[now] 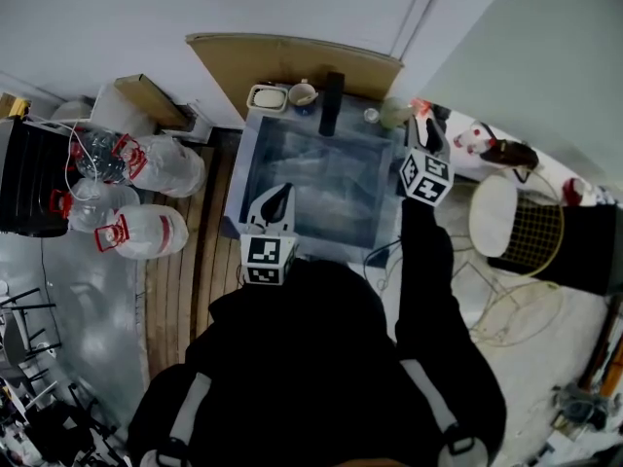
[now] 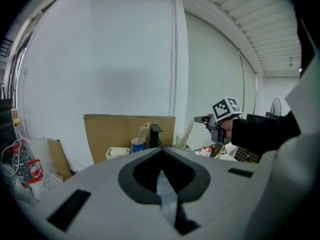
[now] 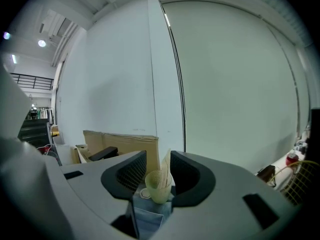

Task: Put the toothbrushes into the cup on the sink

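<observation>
Head view: sink [image 1: 245, 178] in the middle of frame, person standing at its front edge. Greenish cup [image 1: 394, 114] sits on the sink's back right corner. Right gripper [image 1: 425, 132] is over the right rim just beside the cup, not touching it as far as I can see. Left gripper [image 1: 277, 197] is over the front left part of the basin. Along the back edge, left to right: white soap dish [image 1: 266, 97], mug [image 1: 303, 93], black faucet [image 1: 332, 103]. Cardboard sheet [image 1: 292, 61] leans on the wall behind.

Left gripper view: left gripper [image 2: 161, 154] has its jaws together at the tips with nothing between them. Beyond it are the soap dish [image 2: 118, 152], the blue mug [image 2: 138, 145] and the faucet [image 2: 156, 134]. Right gripper [image 2: 202, 119] is up at the right, above the back right corner.

Right gripper view: right gripper [image 3: 158, 159] has its jaws wide apart and grips nothing. The cup [image 3: 158, 186] shows in the gap between them, upright on the sink corner, and the pads are clear of it. A pale toothbrush [image 3: 165, 166] stands in the cup, leaning to the right. I can't tell whether more than one is in there.
</observation>
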{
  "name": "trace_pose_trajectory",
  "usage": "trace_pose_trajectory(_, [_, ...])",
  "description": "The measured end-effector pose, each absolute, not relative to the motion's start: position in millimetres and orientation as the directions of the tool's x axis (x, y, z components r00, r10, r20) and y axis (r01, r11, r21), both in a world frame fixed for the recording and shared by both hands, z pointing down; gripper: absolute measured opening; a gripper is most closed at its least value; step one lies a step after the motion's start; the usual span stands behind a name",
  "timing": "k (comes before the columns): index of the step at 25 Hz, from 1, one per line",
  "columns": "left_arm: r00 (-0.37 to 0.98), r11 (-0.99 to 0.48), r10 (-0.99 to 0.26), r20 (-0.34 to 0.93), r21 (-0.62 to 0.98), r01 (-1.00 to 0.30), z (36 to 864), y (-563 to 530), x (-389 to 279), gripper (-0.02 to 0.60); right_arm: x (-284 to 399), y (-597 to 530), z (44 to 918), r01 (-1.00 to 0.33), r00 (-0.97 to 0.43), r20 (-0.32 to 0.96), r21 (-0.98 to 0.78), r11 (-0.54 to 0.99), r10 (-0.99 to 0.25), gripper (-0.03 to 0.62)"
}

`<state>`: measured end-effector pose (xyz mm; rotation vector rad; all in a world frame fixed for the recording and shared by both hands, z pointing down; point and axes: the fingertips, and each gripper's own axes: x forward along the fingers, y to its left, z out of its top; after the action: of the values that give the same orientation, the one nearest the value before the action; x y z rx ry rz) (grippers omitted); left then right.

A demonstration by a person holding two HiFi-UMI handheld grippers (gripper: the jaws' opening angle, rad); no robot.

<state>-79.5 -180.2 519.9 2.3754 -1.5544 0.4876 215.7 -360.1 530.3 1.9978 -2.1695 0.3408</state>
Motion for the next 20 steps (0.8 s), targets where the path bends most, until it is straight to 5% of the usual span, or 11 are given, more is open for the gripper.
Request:
trace_pose_trajectory(14, [0.434, -0.444, -0.833, 0.343, 0.054, -0.894, 508.0, -174.3, -69.2, 0.003, 168.8, -258.5, 503.4, -0.980, -0.188, 0.228, -0.115, 0.165, -0.955, 0.127])
trace_pose_trajectory(20, [0.445, -0.450, -0.836, 0.321, 0.062, -0.891, 504.1, -171.9, -66.1, 0.002, 149.4, -225.1, 490.9, -0.972, -0.223, 0.181, -0.121, 0.203, -0.958, 0.041])
